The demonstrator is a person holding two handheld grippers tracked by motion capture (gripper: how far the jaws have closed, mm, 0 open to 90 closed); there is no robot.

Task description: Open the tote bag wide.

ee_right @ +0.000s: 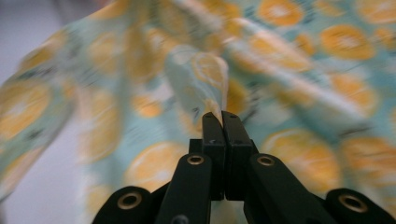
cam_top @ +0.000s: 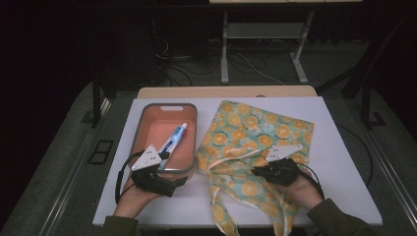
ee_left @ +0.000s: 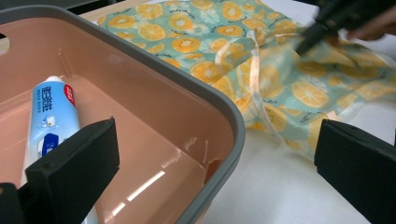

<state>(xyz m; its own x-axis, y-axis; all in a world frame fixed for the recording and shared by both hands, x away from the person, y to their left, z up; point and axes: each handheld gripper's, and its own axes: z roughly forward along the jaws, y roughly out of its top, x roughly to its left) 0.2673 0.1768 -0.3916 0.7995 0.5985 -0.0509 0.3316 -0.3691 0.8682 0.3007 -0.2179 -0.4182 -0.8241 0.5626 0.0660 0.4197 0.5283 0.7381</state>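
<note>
An orange-print cloth bag (cam_top: 255, 128) lies on the right half of the white mat. My right gripper (cam_top: 255, 172) is shut on a pinched fold of its fabric near the front; in the right gripper view the jaws (ee_right: 222, 116) meet on the cloth (ee_right: 299, 154), which is blurred. A pink tray with a grey rim (cam_top: 167, 105) holds a blue-and-white toothpaste tube (cam_top: 176, 137). My left gripper (cam_top: 173, 167) stands open, straddling the tray's front right corner (ee_left: 140, 60), one jaw over the tube (ee_left: 51, 112), the other over the mat beside the bag (ee_left: 210, 46).
The bag's straps (cam_top: 219, 211) trail toward the table's front edge. A pale ribbon (ee_left: 254, 70) runs across the bag. The white mat (cam_top: 339, 162) covers a wooden table; metal stand legs (cam_top: 224, 54) and cables lie on the floor beyond.
</note>
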